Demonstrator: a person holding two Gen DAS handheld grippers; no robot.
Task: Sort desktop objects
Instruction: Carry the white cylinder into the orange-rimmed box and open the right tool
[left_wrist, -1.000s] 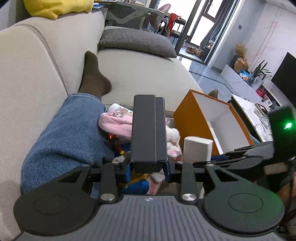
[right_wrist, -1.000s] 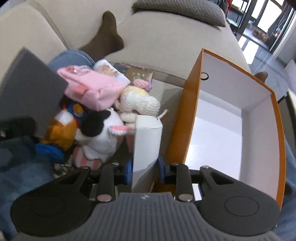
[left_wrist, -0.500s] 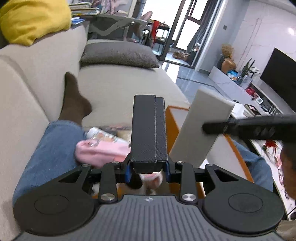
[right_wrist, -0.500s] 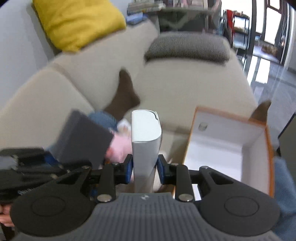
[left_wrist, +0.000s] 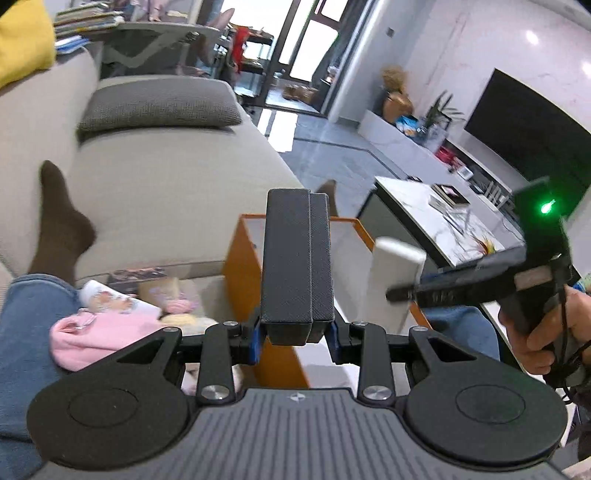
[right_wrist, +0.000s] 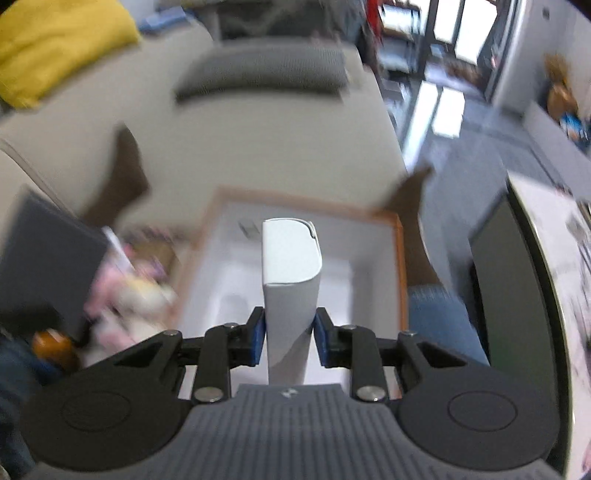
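My left gripper (left_wrist: 295, 334) is shut on a black textured case (left_wrist: 298, 258), held upright in front of the orange box (left_wrist: 240, 266). My right gripper (right_wrist: 290, 330) is shut on a white rounded box (right_wrist: 291, 277), which hangs over the white inside of the orange box (right_wrist: 400, 258). In the left wrist view the white box (left_wrist: 393, 280) and the right gripper with its green light show at the right, held by a hand (left_wrist: 546, 332). The black case (right_wrist: 44, 258) appears blurred at the left of the right wrist view.
A pink pouch (left_wrist: 99, 332), small plush toys and packets lie left of the orange box on the beige sofa (left_wrist: 177, 177). A person's jeans leg (left_wrist: 26, 332) and dark sock (left_wrist: 59, 221) rest there too. A white coffee table (left_wrist: 443, 221) stands at the right.
Both grippers have risen and swung right with their loads. The white box has moved from beside the orange box to over its inside. The toy pile has slid to the left of both views.
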